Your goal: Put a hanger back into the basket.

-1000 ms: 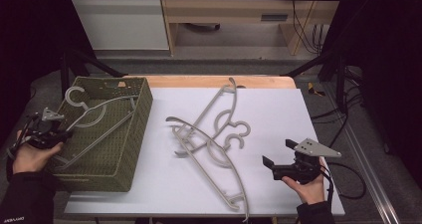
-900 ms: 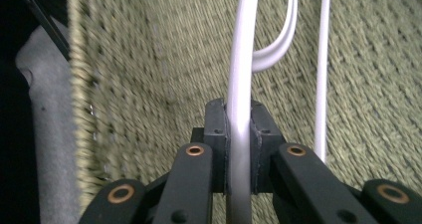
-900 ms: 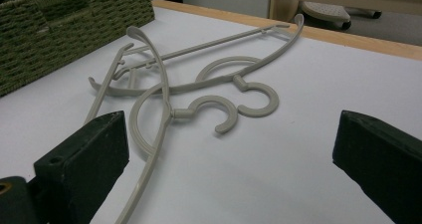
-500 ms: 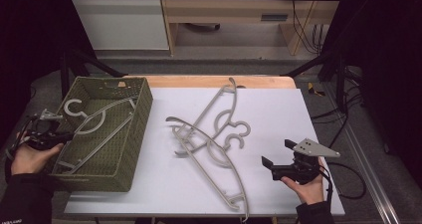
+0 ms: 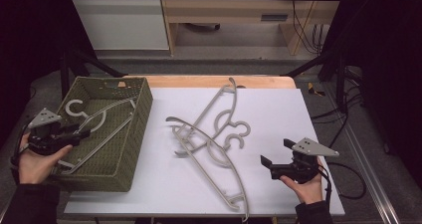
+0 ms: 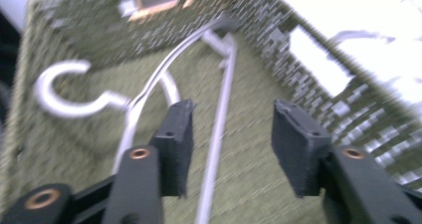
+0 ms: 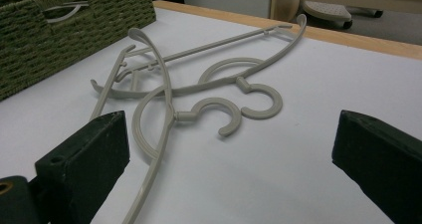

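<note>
Having just been opening off the grey plastic hanger (image 5: 94, 129) in the olive woven basket (image 5: 132, 149), the left gripper (image 5: 74, 137) is backing away and should clear the rim, while the right gripper (image 5: 268, 159) is waiting wide open.

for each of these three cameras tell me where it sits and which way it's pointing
High view: above the person's side, facing forward and down on the table; both hands show.
Left gripper view: on the left gripper, looking into the basket at a hanger.
Right gripper view: on the right gripper, facing two hangers; the basket too.
</note>
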`<state>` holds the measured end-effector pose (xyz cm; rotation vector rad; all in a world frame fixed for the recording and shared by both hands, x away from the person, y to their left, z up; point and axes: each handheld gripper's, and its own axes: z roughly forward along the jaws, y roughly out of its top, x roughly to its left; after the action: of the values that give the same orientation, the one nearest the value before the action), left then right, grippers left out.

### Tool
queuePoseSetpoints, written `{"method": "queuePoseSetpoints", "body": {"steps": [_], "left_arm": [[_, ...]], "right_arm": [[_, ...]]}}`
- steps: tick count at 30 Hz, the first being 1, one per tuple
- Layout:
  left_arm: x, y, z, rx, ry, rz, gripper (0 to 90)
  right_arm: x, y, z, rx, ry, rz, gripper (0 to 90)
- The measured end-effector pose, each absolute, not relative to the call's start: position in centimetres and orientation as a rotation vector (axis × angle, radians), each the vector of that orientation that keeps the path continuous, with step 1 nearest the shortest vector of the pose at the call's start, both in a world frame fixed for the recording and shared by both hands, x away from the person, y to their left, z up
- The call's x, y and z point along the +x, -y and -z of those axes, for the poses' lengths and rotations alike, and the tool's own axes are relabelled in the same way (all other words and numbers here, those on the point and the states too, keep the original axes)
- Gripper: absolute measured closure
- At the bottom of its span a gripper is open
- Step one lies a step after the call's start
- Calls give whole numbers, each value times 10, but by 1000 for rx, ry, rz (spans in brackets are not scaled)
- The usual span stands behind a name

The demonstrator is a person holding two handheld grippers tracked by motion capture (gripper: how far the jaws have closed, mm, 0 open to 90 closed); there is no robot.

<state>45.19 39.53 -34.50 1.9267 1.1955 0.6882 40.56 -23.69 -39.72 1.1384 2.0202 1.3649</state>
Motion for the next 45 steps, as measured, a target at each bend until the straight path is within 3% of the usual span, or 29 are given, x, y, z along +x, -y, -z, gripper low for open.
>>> {"method": "queuePoseSetpoints", "body": {"steps": [9,18,34,45], "left_arm": [[435,-344,346,1803,-1002,-604,280],[417,-296,357,1808,-872,-550,121],[397,-261,369,1838,-782,-503,86],[400,-251,382,1881,-784,-490,84]], "right_arm": [[405,233,393,1126,-2017,-1374,19],[405,230,391,1127,-2028,-1370,21],[411,205,392,1139,-2136,-1318,38],[419,176,409,1153,-2305,-1196,107]]}}
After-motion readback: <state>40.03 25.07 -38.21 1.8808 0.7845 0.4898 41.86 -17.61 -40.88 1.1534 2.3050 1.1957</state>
